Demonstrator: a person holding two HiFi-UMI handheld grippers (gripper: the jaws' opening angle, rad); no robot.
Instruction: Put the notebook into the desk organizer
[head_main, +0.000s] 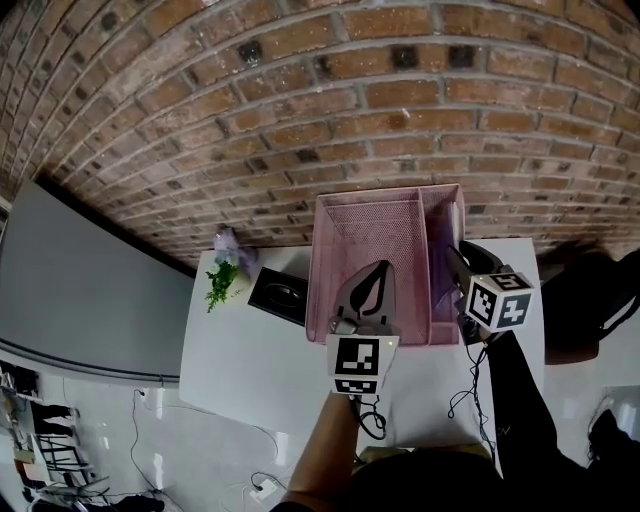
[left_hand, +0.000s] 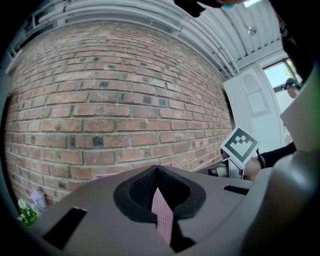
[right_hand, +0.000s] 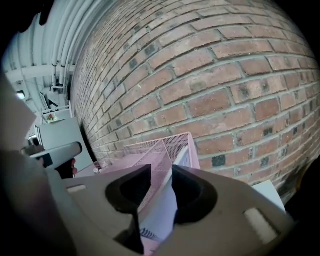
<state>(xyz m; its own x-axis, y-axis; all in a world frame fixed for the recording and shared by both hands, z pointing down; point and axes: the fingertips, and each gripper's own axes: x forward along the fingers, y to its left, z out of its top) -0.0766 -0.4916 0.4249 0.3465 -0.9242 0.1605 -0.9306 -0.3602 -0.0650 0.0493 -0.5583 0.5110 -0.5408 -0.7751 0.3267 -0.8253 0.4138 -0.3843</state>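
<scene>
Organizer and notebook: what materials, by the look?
Desk organizer: probably metal mesh with a matte pink coating; fine perforations show across its walls and divider. Notebook: paper with plain white sheets and a dark spiral binding at one edge; wire or plastic, I cannot tell.

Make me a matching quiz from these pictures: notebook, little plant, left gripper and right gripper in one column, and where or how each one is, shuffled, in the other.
1 notebook
2 plant
3 left gripper
4 right gripper

A jaws apart
B jaws shut on the desk organizer's pink mesh
C near the table's left end
D organizer's narrow right compartment

Pairs: 1-D, 2-C, 3-B, 4-A
</scene>
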